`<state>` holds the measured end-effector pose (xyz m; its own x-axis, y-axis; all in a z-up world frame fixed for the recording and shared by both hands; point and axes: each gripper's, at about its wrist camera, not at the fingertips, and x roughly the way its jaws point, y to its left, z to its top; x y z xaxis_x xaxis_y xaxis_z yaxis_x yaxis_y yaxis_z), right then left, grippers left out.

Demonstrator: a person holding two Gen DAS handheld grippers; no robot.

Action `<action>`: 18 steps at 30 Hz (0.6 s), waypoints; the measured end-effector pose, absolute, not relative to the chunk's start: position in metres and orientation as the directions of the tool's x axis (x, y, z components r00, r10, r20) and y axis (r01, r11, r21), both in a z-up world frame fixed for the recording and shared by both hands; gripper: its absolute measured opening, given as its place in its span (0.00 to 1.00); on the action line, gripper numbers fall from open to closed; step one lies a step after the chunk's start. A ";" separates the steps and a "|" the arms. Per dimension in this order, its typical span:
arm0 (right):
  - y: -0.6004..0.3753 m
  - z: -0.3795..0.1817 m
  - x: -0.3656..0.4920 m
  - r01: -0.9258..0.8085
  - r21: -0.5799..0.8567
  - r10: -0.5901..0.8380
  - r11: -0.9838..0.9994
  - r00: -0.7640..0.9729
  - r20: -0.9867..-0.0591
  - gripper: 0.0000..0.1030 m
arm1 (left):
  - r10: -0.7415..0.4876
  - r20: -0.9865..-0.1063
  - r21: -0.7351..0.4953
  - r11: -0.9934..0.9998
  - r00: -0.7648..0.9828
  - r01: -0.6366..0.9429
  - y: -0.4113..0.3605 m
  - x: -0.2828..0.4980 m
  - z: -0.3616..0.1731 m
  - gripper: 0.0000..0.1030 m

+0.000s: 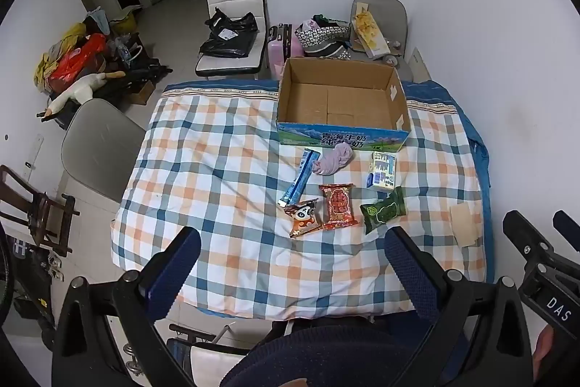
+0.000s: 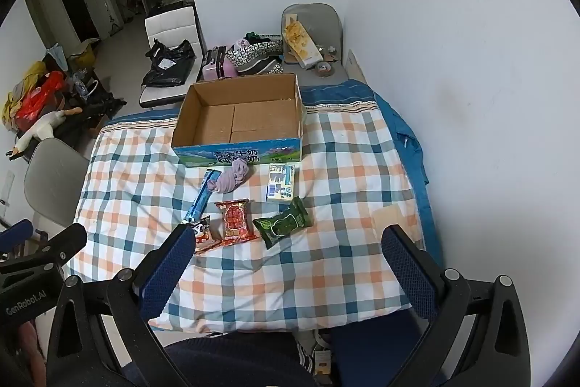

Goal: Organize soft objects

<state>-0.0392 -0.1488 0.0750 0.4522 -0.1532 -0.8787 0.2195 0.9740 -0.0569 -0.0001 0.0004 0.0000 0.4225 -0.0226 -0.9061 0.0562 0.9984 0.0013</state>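
Note:
An open cardboard box (image 1: pixel 340 133) (image 2: pixel 235 153) stands empty at the far side of the checked cloth. In front of it lie a purple rolled cloth (image 1: pixel 333 160) (image 2: pixel 233 178), a blue stick pack (image 1: pixel 300 178) (image 2: pixel 201 194), a yellow carton (image 1: pixel 381 171) (image 2: pixel 281 184), a panda snack (image 1: pixel 302 218) (image 2: pixel 204 233), a red packet (image 1: pixel 338 205) (image 2: pixel 235 218) and a green packet (image 1: pixel 384 209) (image 2: pixel 284 222). My left gripper (image 1: pixel 291 252) and right gripper (image 2: pixel 286 251) are both open and empty, held above the near edge.
The checked cloth (image 1: pixel 224 169) (image 2: pixel 344 169) covers the table. A grey chair (image 1: pixel 98 147) stands to the left. A white chair with a black bag (image 1: pixel 232 35), a pink suitcase (image 1: pixel 279 46) and a cluttered grey chair (image 1: pixel 380 24) stand behind.

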 end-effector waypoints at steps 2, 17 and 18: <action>-0.149 0.075 -0.039 0.220 -0.057 -0.154 0.974 0.453 -0.878 1.00 | -0.022 -0.908 0.003 0.998 0.419 0.060 0.000 0.000 0.000 1.00; -0.148 0.075 -0.039 0.220 -0.061 -0.158 0.974 0.458 -0.875 1.00 | -0.012 -0.908 0.013 0.998 0.419 0.056 0.000 0.001 0.000 1.00; -0.148 0.075 -0.039 0.220 -0.060 -0.158 0.974 0.460 -0.874 1.00 | -0.013 -0.908 0.012 0.998 0.420 0.056 0.002 0.002 0.002 1.00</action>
<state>-0.0394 -0.1484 0.0746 0.4596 -0.1578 -0.8740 0.2201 0.9736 -0.0600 0.0022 0.0016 0.0019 0.4195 -0.0125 -0.9076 0.0561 0.9984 0.0121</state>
